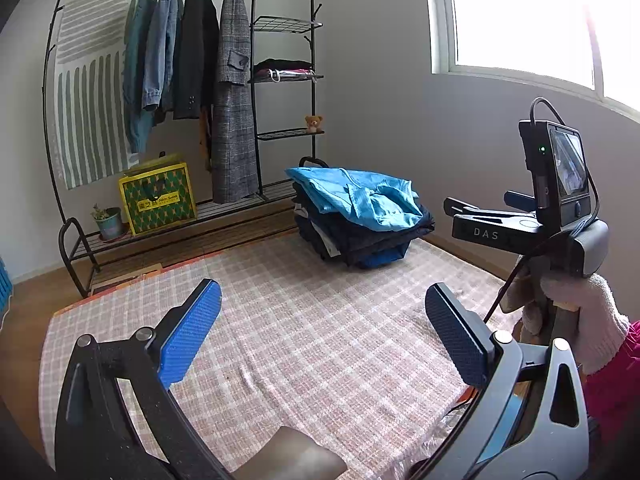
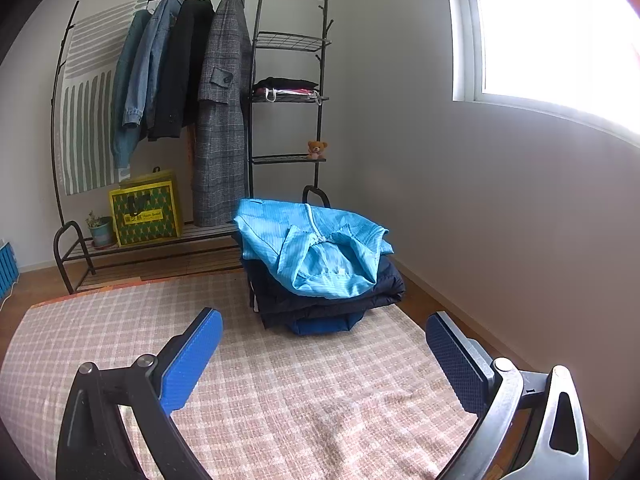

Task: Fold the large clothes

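left gripper [image 1: 322, 320]: jaws spread wide, nothing between the blue pads, over the checked cloth.
right gripper [image 2: 324, 350]: jaws also wide apart, empty, over the same cloth; seen in the left view [image 1: 454, 206] at the right edge, held by a hand [image 1: 576, 312] in a pale knit glove, red sleeve [image 1: 616, 396] below it.
cloth [image 2: 280, 392]: pink-and-white check, bare and a bit wrinkled in front of both grippers.
pile [image 2: 320, 264]: folded clothes stacked at the cloth's far edge, near the right wall; light blue shirt [image 2: 316, 244] on top, collar toward the cameras, dark navy items under it.
rack [image 2: 256, 92]: black metal, against the back wall behind the pile; coats [image 2: 220, 112] hang on it.
bag [image 2: 146, 210]: yellow-green, on the rack's bottom shelf, plant pot [image 2: 100, 230] just left of it.
teddy [image 2: 317, 149]: on a side shelf of the rack.
window [image 2: 560, 28]: bright, upper right.
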{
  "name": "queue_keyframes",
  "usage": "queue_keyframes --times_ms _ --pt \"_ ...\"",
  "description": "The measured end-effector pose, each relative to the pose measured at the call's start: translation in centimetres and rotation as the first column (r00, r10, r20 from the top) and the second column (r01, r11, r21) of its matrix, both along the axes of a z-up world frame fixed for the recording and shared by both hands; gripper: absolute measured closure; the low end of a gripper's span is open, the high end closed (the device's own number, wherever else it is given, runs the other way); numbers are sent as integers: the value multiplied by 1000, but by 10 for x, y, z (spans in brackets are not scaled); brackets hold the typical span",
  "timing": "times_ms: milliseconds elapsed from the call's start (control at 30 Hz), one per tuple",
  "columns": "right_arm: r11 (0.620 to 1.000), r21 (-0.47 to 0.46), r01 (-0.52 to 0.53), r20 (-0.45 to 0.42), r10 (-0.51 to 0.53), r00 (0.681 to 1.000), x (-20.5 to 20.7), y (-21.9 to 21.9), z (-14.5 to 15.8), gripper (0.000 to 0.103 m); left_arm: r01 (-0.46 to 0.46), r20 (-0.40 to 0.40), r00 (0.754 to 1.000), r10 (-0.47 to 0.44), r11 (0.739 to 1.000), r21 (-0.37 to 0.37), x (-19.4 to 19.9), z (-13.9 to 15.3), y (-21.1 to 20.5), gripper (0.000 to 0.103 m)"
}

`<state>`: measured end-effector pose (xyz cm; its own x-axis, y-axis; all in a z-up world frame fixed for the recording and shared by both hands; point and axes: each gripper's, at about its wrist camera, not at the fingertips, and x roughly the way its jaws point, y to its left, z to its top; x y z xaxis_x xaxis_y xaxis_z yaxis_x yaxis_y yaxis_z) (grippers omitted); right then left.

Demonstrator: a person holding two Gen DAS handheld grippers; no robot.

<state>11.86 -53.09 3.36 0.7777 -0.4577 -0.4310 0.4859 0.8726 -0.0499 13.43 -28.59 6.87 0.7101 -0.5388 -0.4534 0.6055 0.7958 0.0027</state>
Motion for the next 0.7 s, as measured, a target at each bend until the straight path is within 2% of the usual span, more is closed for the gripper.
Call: queue_keyframes --times_ms 700 --pt "1000 11 9 2 -9 1000 -8 -2 0 0 1 -1 1000 -1 1000 1 -2 0 -4 0"
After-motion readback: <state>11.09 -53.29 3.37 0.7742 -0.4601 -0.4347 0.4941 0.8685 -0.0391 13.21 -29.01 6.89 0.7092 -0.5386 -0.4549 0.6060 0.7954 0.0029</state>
